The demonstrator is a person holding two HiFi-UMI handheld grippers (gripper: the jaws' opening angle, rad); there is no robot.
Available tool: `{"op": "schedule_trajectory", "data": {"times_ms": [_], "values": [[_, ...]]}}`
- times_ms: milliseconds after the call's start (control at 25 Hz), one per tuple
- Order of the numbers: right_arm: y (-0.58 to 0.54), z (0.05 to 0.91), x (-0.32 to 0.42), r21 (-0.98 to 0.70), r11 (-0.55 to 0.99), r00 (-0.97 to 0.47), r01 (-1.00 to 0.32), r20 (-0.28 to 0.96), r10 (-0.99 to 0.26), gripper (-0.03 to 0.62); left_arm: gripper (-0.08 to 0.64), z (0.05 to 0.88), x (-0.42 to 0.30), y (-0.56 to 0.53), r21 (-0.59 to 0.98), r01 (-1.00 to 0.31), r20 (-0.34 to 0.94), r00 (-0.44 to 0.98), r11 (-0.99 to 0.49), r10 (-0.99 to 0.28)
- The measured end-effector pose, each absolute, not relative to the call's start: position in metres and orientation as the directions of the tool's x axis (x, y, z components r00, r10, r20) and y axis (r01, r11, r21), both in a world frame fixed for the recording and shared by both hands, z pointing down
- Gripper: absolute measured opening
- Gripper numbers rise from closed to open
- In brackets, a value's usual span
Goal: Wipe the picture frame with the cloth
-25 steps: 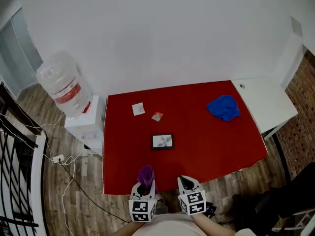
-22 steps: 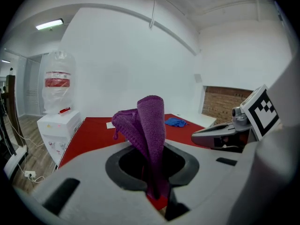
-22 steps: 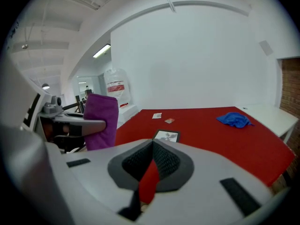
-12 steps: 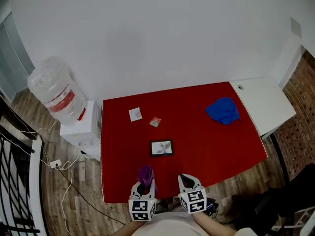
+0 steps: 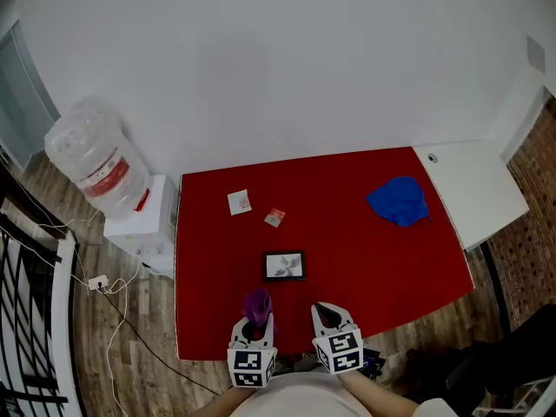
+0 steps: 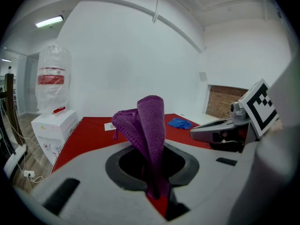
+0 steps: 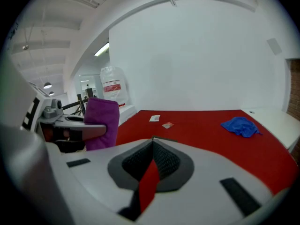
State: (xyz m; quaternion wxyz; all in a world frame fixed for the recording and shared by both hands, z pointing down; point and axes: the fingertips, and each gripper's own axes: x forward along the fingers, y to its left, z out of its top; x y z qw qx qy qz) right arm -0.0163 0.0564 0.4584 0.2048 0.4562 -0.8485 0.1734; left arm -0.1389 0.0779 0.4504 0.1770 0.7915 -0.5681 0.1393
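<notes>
- Clamping a purple cloth (image 6: 149, 125), the left gripper (image 6: 153, 168) is gripping it firmly between its jaws, and the cloth is sticking up past the fingertips.
- The right gripper (image 7: 151, 146) is hanging just to the right of the left one, with its jaws pressed together on nothing.
- Both grippers are hovering at the near edge of a red table (image 5: 365, 259).
- The picture frame (image 5: 284, 266) is lying flat on the table ahead of the fingertips, apart from both grippers.
- Two small paper packets (image 5: 239, 201) are lying further ahead, to the left.
- A crumpled blue cloth (image 5: 398, 200) is lying well ahead, to the right.
- A water dispenser (image 5: 139, 220) is standing past the table's left edge.
</notes>
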Motion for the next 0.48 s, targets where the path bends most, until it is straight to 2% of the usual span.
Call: {"op": "schedule_trajectory", "data": {"times_ms": [480], "values": [[0.014,0.485,-0.021,-0.106,0.55,-0.516,-0.829,0.525,-0.677,0.003,0.061,0.474,-0.143,0.037,0.103,-0.959,0.466,0.279,-0.262,-0.839]]}}
